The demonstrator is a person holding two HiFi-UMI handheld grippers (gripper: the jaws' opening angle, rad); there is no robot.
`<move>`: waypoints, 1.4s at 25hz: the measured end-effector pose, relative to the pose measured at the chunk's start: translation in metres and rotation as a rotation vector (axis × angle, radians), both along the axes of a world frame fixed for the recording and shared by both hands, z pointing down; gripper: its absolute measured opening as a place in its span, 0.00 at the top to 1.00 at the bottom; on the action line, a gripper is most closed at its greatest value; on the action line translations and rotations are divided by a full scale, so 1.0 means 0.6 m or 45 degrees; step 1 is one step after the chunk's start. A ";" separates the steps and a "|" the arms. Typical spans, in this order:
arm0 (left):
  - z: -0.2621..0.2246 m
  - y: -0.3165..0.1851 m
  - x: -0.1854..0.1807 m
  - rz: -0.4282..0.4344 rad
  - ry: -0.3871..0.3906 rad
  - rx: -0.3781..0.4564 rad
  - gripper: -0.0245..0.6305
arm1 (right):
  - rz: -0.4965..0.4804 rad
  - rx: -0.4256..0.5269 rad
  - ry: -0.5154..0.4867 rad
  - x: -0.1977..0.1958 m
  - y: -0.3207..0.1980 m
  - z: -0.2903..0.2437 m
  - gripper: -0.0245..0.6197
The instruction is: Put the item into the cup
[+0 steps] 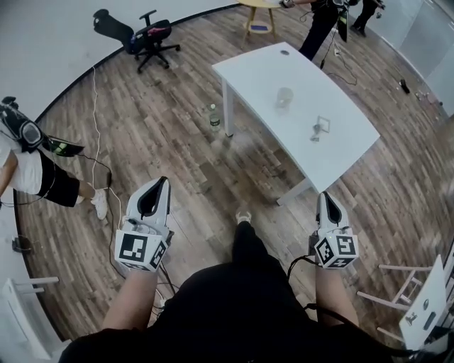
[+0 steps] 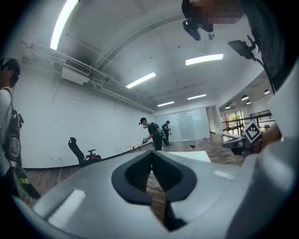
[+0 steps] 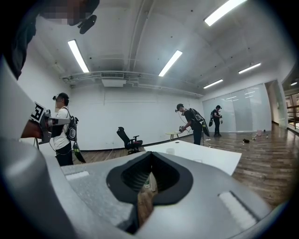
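The white table (image 1: 252, 67) stands ahead on the wooden floor (image 1: 163, 135), and everything else is placed from it. The clear cup (image 1: 284, 98) stands upright near the middle of the tabletop. The small item (image 1: 320, 127) lies on the same top, apart from the cup and closer to the table's near end; what kind of thing it is cannot be made out. Both grippers are off the table, over the floor on its near side. The left gripper (image 1: 163, 184) is well to the left of the table's near corner. Its own view shows its jaws closed tip to tip with nothing between them. The right gripper (image 1: 323, 196) sits just short of that near corner. Its jaws are likewise pressed together and empty, with only floor and the table's edge visible past them. A bottle (image 1: 214, 118) stands on the floor just beside the table's left leg. A black office chair (image 1: 150, 37) is well apart from the table, off its far left side by the wall. A person in a white top (image 1: 28, 166) stands far to the table's left, and other people (image 1: 319, 21) stand beyond its far end
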State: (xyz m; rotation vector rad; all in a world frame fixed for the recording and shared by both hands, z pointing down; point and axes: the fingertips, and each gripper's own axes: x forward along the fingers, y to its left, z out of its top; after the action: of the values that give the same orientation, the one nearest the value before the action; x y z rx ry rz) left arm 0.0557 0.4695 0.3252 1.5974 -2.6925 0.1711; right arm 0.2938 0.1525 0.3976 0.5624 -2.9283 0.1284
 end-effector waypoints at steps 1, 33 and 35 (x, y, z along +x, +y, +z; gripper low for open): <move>-0.003 -0.013 -0.018 -0.003 0.002 0.001 0.96 | 0.002 0.019 -0.005 -0.015 -0.012 -0.004 0.96; -0.062 -0.396 -0.415 0.091 -0.077 0.020 0.96 | 0.090 0.012 -0.008 -0.367 -0.383 -0.018 0.96; -0.064 -0.432 -0.437 0.153 -0.080 0.027 0.96 | 0.156 0.029 -0.012 -0.360 -0.402 -0.029 0.96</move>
State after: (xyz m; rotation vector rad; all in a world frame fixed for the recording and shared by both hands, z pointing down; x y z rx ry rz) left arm -0.2064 0.2103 0.2868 1.7908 -2.6527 0.1979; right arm 0.0779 -0.0885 0.3805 0.7473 -2.9069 0.1125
